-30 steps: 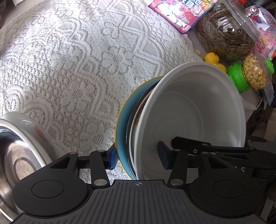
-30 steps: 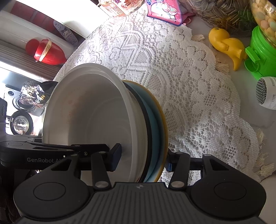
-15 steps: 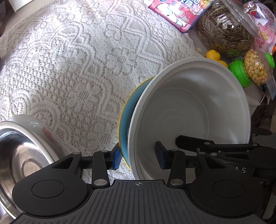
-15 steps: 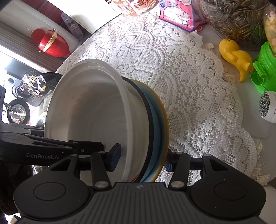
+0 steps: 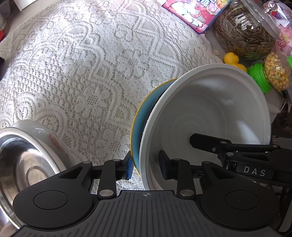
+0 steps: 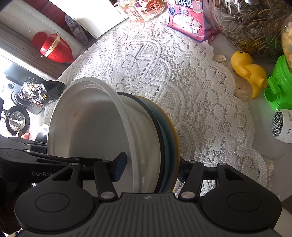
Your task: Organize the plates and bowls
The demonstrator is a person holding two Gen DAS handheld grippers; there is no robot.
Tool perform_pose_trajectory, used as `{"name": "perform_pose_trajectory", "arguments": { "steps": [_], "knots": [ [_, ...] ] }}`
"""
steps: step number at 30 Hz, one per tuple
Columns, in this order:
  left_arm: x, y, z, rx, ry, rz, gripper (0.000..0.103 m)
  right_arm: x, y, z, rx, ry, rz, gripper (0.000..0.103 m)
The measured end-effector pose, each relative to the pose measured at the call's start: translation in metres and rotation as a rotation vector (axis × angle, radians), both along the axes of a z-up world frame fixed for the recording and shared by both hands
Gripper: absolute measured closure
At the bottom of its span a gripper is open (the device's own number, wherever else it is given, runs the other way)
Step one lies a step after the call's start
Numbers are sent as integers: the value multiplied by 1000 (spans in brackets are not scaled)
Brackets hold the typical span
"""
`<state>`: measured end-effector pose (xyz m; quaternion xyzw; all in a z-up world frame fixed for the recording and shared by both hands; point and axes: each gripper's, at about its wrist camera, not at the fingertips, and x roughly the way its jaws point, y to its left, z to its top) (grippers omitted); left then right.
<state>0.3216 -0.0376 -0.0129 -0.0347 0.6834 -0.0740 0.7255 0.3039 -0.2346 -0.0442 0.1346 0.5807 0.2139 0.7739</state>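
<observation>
A stack of a white bowl (image 5: 209, 116) nested on a dark plate and a blue plate with a yellow rim (image 5: 140, 118) hangs in the air over the lace tablecloth (image 5: 87, 73). My left gripper (image 5: 146, 166) is shut on one side of the stack's rim. My right gripper (image 6: 149, 168) is shut on the opposite side, where the white bowl (image 6: 94, 125) and blue plate (image 6: 168, 138) show again. The right gripper's arm also shows inside the bowl in the left wrist view (image 5: 237, 151).
A steel bowl inside a white floral bowl (image 5: 27, 155) sits at the lower left. A jar of sunflower seeds (image 5: 246, 31), a yellow duck (image 6: 248, 73), a green candy dispenser (image 6: 279, 85), a pink marshmallow bag (image 6: 188, 16) and a white mesh-faced gadget (image 6: 282, 125) line the table's right side.
The held stack has shifted a little to the right and toward me over the cloth. Both grippers stay shut on it.
</observation>
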Motion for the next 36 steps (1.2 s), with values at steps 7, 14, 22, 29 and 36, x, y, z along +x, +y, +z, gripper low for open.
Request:
{"name": "perform_pose_trajectory", "arguments": {
  "steps": [7, 14, 22, 29, 36],
  "knots": [
    [1, -7, 0, 42, -1, 15, 70, -6, 3, 3, -17, -8, -38, 47],
    [1, -8, 1, 70, -1, 12, 69, -8, 7, 5, -39, -28, -23, 47],
    [1, 22, 2, -125, 15, 82, 69, -4, -9, -3, 54, -1, -7, 48],
    [2, 25, 2, -194, 39, 123, 51, -3, -5, -3, 45, 8, -16, 44],
    [1, 23, 0, -225, 30, 112, 43, -3, -9, -9, 46, 17, -31, 44]
  ]
}}
